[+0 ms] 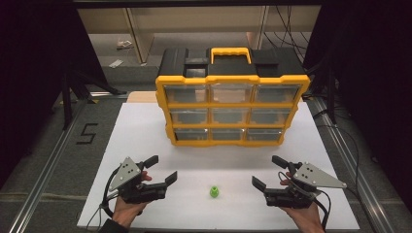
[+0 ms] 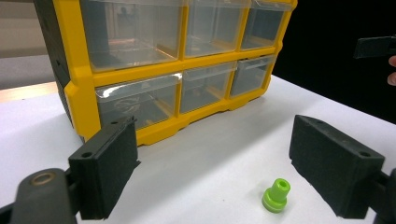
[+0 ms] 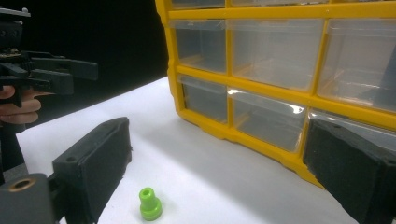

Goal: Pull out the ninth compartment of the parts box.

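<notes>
A small green plastic plug (image 1: 214, 191) stands upright on the white board (image 1: 145, 136), near its front edge, midway between the two hands. My left gripper (image 1: 162, 170) rests to its left, jaws wide open and empty; in the left gripper view the plug (image 2: 276, 195) lies low between the jaws, nearer the right one. My right gripper (image 1: 269, 172) sits to the plug's right, also open and empty; its view has the plug (image 3: 150, 204) close to the left jaw. A yellow and black drawer organizer (image 1: 232, 104) with clear drawers stands behind, all drawers closed.
The organizer (image 2: 154, 70) fills the far half of the board, with a yellow carry handle (image 1: 230, 52) on top. A metal rail (image 1: 53, 155) runs along the left side and another along the right. Shelving and cables lie beyond the table.
</notes>
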`<state>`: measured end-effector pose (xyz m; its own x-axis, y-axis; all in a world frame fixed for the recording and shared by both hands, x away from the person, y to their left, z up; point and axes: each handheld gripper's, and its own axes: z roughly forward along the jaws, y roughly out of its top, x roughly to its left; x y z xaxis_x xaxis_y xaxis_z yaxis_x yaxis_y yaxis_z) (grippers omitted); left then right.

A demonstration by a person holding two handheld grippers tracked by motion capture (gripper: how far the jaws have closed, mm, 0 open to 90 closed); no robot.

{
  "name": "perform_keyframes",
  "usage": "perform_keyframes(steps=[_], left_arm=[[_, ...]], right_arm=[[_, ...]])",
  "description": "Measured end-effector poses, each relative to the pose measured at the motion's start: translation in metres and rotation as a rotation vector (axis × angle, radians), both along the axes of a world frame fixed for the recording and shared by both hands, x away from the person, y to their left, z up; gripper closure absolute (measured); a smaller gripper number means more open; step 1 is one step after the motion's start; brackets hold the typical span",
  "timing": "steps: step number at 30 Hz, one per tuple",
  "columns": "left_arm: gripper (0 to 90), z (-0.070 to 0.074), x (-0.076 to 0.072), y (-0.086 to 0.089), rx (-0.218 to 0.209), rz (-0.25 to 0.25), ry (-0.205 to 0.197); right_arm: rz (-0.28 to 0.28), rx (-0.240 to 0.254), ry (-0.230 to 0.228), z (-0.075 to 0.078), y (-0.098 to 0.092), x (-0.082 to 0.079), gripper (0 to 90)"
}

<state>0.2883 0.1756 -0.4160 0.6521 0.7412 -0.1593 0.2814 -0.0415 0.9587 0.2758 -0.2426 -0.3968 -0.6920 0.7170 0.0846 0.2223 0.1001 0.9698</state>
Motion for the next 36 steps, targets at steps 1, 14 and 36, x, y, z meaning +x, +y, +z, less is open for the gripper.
perform_keyframes(steps=[1,14,36], left_arm=[[15.6,0.000,0.000,0.000,0.000,-0.001,0.000],[15.5,0.001,-0.001,-0.002,0.002,-0.013,0.007],[15.5,0.002,-0.001,-0.002,0.019,-0.009,0.002]], right_arm=[[0.000,0.000,0.000,0.000,0.000,0.000,8.7],[-0.001,-0.021,-0.017,0.000,0.000,0.001,8.6],[-0.026,-0.296,-0.137,0.010,-0.005,0.007,8.7]])
